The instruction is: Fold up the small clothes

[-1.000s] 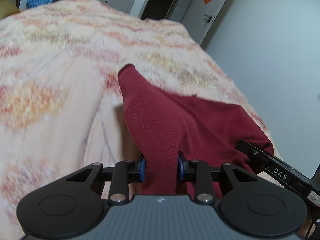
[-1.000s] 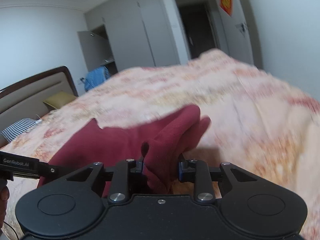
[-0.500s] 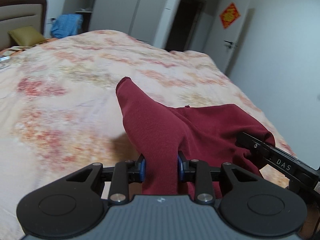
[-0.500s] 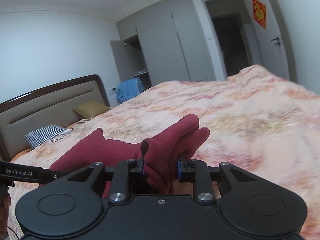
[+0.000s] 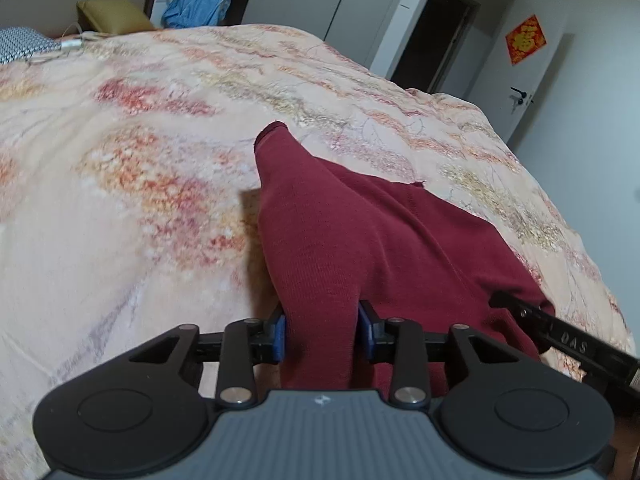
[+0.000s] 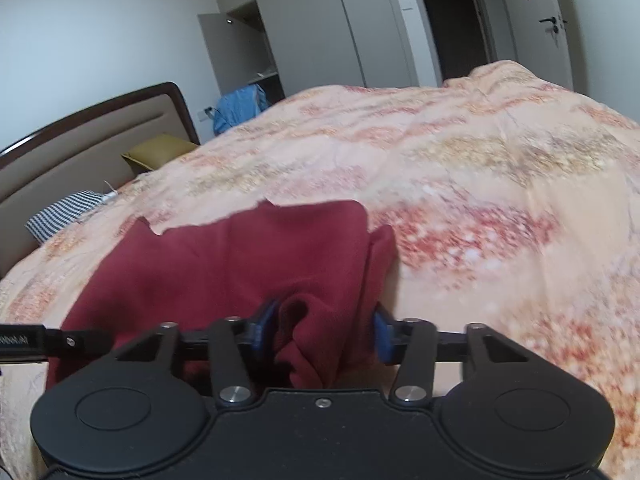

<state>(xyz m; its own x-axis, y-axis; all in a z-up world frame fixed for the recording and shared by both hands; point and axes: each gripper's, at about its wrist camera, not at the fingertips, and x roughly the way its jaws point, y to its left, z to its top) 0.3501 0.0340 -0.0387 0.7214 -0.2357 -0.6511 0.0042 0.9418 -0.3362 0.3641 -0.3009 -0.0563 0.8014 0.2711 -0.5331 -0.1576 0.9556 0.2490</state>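
garment (image 5: 360,240): soft, light knit (limp, it sags); take it by the edges
left tongs (image 5: 322,334): just loosening, cloth touching both pads
right tongs (image 6: 320,330): just widened, bunched cloth lying loose between

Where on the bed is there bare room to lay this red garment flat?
Bare quilt lies left of the red garment, up to the checked pillow. More lies beyond it toward the door-side corner. The near strip is crowded with cloth and both grippers.

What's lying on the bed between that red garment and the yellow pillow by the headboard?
Nothing: in the left wrist view only bare floral bedspread stretches from the red garment to the yellow pillow.
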